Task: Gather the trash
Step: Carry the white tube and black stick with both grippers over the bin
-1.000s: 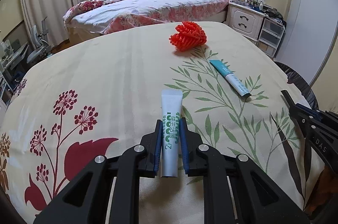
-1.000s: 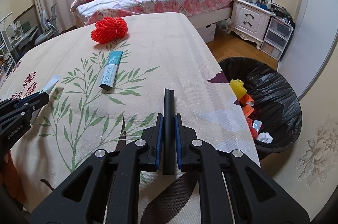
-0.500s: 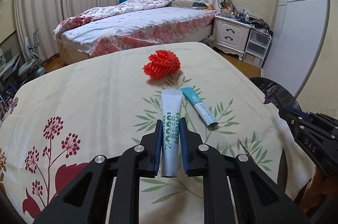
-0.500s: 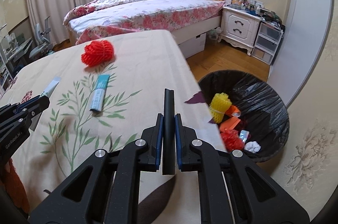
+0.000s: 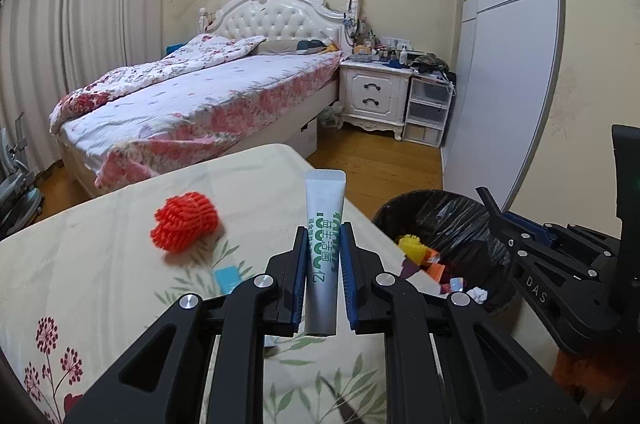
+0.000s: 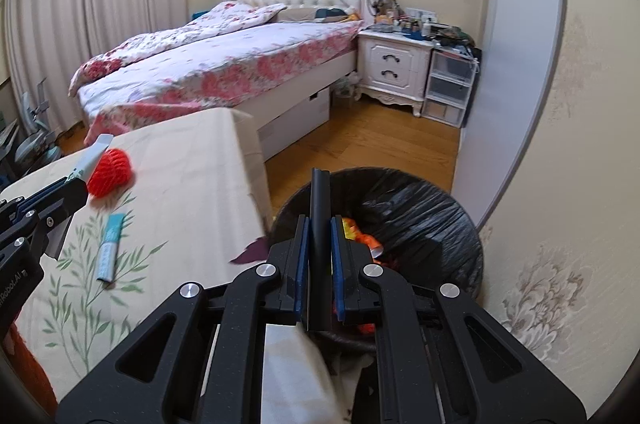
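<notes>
Both grippers carry trash toward the bin.

The left gripper (image 5: 323,278) is clamped on a white tube (image 5: 324,224), gripped near its lower half so the crimped end stands clear above the pads; it hangs over the table (image 5: 100,264) edge, just short of the bin (image 5: 440,220). The right gripper (image 6: 319,264) is closed narrowly on a black stick (image 6: 320,224), held upright along the fingers, and sits nearer the bin, with the stick's tip over the rim. Both grips look firm enough for a clean release once above the liner. A red net (image 5: 185,220) and a teal tube (image 6: 110,242) lie on the table, well away from the bin, not yet collected. The bin already holds yellow, orange and white scraps.
</notes>
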